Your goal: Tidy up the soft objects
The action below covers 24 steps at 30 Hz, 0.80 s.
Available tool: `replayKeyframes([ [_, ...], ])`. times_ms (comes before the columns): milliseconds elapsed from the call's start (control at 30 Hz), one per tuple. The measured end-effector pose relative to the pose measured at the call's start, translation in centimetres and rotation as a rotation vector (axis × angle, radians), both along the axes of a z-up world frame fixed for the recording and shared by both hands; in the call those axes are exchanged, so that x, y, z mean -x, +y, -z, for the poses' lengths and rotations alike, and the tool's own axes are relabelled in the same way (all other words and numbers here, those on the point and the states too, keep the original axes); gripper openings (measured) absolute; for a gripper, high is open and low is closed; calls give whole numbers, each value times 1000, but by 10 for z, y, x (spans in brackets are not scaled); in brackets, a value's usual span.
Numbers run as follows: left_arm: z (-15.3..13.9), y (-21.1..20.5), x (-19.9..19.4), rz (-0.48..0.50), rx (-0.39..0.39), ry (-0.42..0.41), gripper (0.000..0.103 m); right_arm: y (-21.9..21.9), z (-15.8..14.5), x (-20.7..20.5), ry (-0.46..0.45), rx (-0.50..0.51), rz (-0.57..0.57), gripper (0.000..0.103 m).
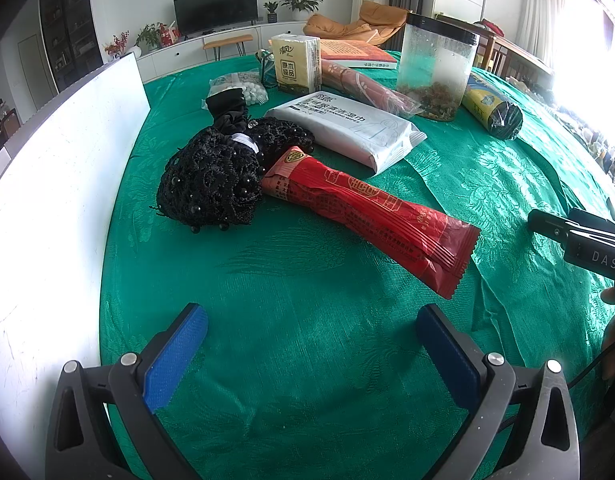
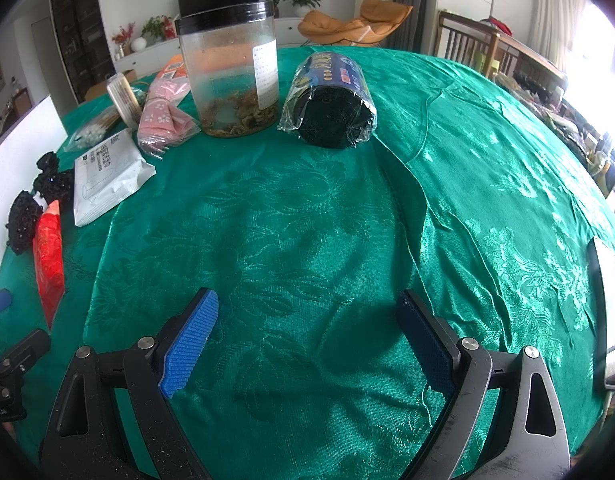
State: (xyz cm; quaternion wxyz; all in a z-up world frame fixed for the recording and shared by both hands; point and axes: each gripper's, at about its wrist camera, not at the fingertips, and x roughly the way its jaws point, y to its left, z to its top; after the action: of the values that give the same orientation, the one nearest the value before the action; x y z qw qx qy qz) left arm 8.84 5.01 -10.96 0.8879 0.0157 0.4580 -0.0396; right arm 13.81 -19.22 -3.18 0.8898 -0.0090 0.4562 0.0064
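Clear jar, book, television, orange lounge chair

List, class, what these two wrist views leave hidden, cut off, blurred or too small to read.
- Red packet: print too small and creased, left wrist view.
- White box: inside hidden by its own wall; cut off by the left edge.
- Window area: washed out by glare.
- Clear jar: contents blurred behind fogged plastic, right wrist view.

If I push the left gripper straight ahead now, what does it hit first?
Probably the red packet, lying across its line beyond the open left gripper. Only bare green tablecloth lies before it, though depth is uncertain.
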Motion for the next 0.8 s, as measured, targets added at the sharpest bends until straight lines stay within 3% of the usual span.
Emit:
replayKeyframes([
  [333, -2, 2, 1, 5, 2, 30, 103, 0, 0, 0, 0, 0, 0, 93],
  [433, -10, 8, 9, -6, 76, 63, 103, 0, 0, 0, 0, 0, -1, 93],
  [567, -45, 16, 8, -33, 174, 29, 103, 0, 0, 0, 0, 0, -1, 93],
  [667, -68, 25, -18, -123, 151, 31, 103, 0, 0, 0, 0, 0, -1, 93],
  [800, -70, 41, -66, -252, 57, 110, 103, 0, 0, 0, 0, 0, -1, 93],
])
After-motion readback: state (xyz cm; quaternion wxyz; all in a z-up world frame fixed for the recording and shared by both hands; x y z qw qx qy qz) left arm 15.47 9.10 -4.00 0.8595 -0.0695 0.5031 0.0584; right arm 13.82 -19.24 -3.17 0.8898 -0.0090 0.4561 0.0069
